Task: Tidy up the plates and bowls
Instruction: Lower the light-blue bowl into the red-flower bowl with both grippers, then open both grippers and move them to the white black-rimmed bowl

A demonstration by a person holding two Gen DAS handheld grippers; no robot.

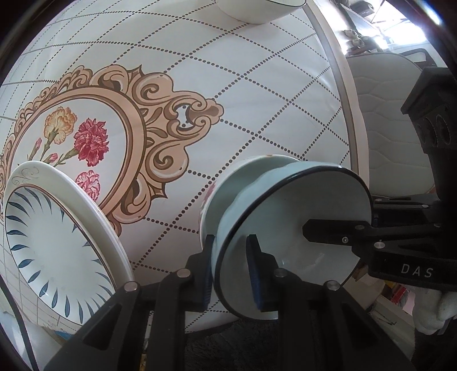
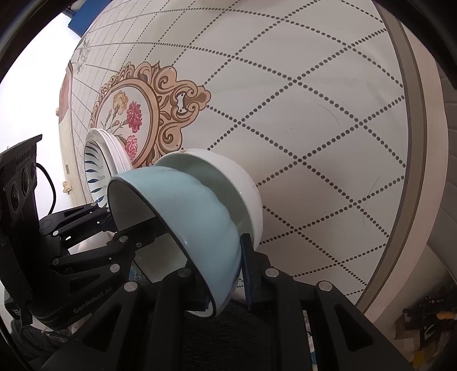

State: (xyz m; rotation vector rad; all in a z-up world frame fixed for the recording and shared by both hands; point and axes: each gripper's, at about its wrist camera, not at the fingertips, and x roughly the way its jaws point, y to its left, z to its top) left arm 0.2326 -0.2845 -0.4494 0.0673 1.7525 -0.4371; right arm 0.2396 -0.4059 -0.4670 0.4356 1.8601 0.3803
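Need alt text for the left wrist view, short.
Both tongs grip the rim of a light blue bowl nested in a white bowl on a round table: left tongs from below, right tongs from the right. A stack of plates sits at left.

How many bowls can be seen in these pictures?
3: a light blue bowl gripped at its rim by both grippers, a white bowl under it on the table, and another bowl at the table's far side, partly cut off. Others may be out of view.
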